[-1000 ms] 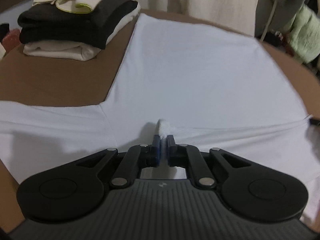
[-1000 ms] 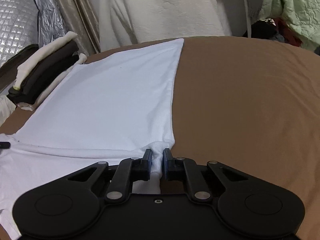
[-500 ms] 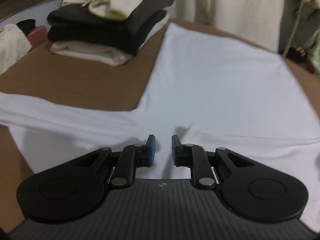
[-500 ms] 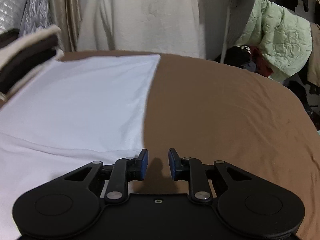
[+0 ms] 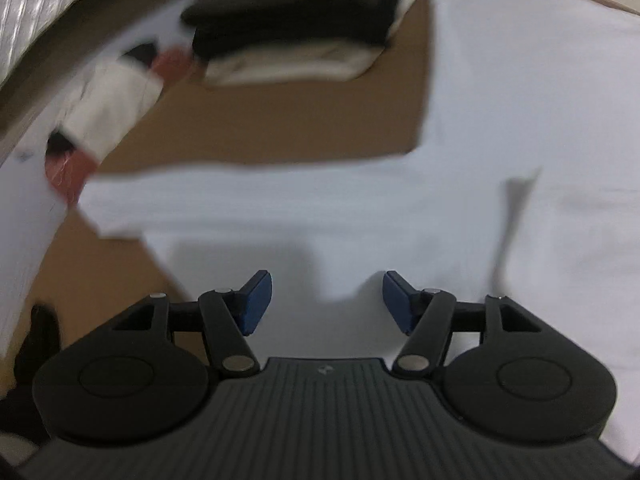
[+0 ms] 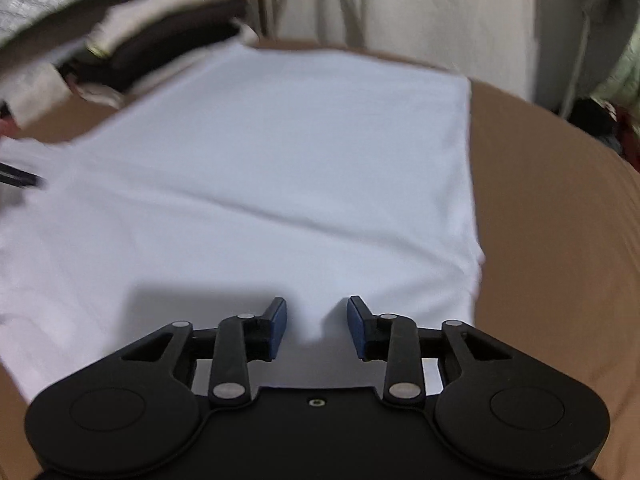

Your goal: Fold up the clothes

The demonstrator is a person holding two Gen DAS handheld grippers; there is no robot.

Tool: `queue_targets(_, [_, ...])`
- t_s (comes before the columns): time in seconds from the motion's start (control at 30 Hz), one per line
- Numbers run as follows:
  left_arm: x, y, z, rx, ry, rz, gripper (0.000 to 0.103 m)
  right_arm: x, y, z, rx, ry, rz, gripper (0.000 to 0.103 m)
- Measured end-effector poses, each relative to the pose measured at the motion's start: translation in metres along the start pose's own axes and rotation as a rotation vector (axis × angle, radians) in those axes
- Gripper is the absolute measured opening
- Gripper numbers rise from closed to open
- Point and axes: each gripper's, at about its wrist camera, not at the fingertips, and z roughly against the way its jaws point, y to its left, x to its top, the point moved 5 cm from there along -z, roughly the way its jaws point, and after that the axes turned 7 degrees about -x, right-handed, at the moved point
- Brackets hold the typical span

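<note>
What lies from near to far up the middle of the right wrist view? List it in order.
Open right gripper, nothing between its blue pads → flat white T-shirt → bare edge of the brown bed cover → cream fabric hanging behind.

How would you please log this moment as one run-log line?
left gripper: open, jaws just opening, empty | right gripper: open, jaws just opening, empty | white T-shirt: flat on brown surface | folded stack: beyond sleeve

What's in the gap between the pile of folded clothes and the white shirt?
Only bare brown cover lies between the folded pile and the white shirt, seen from the left wrist.
</note>
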Motion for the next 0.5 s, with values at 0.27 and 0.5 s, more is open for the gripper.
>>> queue_targets(0.27, [0.005, 0.010, 0.004, -0.469, -0.011, 0.297, 0.067, 0.006, 0.018, 0.021, 0.076, -0.086, -0.005, 0.044])
queue_targets(0.5, [0.002, 0.037, 0.008, 0.101, -0.036, 0.197, 0.063, 0.000, 0.088, 0.058, 0.288, -0.164, 0.169, 0.044])
